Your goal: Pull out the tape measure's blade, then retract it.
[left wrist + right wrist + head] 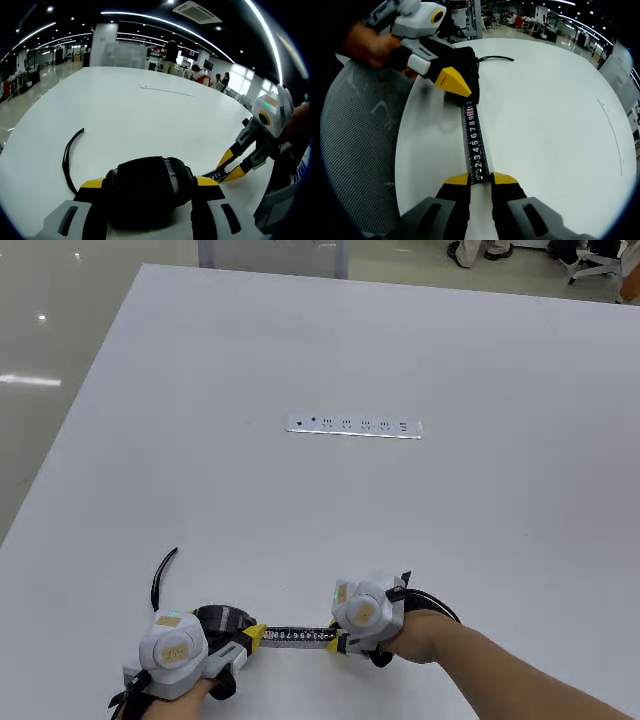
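Now mid-pull: left gripper [150, 182] jaws clamp the case [222, 620], near on the worktop [400, 520]; right gripper [480, 178] jaws pinch the blade [472, 135] tip, a short length out. Next: draw right, then ease it back.

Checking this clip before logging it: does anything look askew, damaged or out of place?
Nothing stands out. The left gripper clamps the tape measure, its blade runs flat and straight to the right gripper, and the power strip lies flat on the table.
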